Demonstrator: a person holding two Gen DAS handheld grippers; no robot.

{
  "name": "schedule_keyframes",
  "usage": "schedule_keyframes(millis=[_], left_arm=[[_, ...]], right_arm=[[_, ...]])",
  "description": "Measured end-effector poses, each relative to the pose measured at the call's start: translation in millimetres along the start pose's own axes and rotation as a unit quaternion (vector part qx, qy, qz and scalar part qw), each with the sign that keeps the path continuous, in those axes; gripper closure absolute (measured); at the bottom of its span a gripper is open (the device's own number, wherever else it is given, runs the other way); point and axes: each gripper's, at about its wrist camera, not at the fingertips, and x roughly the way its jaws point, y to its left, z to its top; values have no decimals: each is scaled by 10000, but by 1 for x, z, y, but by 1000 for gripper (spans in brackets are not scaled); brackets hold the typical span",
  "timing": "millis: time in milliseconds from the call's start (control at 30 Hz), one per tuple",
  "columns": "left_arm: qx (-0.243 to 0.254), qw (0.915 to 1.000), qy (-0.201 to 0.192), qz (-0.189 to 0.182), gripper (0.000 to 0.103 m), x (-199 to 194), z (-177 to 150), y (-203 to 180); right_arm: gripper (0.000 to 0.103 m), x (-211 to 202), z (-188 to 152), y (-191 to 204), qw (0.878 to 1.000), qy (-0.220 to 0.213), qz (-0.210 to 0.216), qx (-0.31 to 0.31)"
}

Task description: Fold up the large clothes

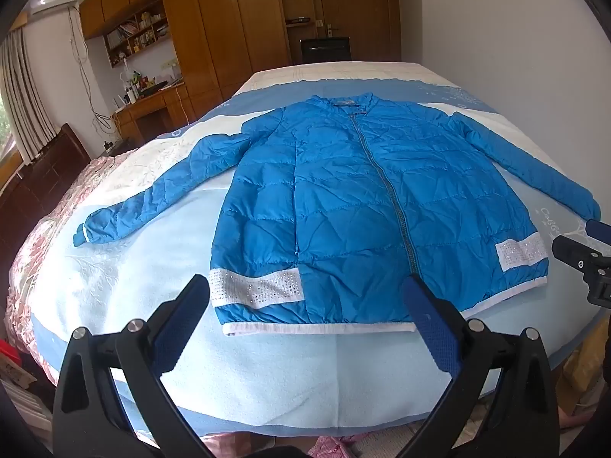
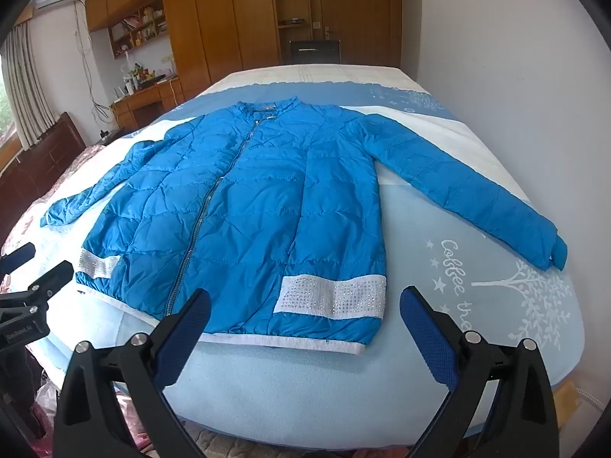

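Note:
A blue quilted zip jacket point(image 1: 343, 206) lies flat and front-up on the bed, zipped, both sleeves spread out, white hem toward me. It also shows in the right wrist view point(image 2: 244, 229). Its left sleeve point(image 1: 152, 194) reaches far left; its right sleeve point(image 2: 469, 191) reaches right. My left gripper point(image 1: 305, 297) is open and empty, above the hem's left half. My right gripper point(image 2: 305, 305) is open and empty, above the hem's right half. Each gripper shows at the edge of the other's view: the right one point(image 1: 584, 255), the left one point(image 2: 30, 267).
The bed point(image 2: 496, 286) has a light blue and white printed cover. A pink patterned quilt point(image 1: 42, 229) lies along its left side by a dark headboard point(image 1: 46, 168). Wooden wardrobes point(image 1: 229, 19), a desk and a door stand behind. Bags lie on the floor near me.

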Motion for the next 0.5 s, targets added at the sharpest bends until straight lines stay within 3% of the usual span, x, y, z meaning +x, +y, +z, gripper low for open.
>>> schedule_keyframes(millis=[500], left_arm=[[16, 10000, 6, 3, 3, 0, 0, 0]], right_arm=[[4, 0, 0, 1, 10000, -19, -5, -6]])
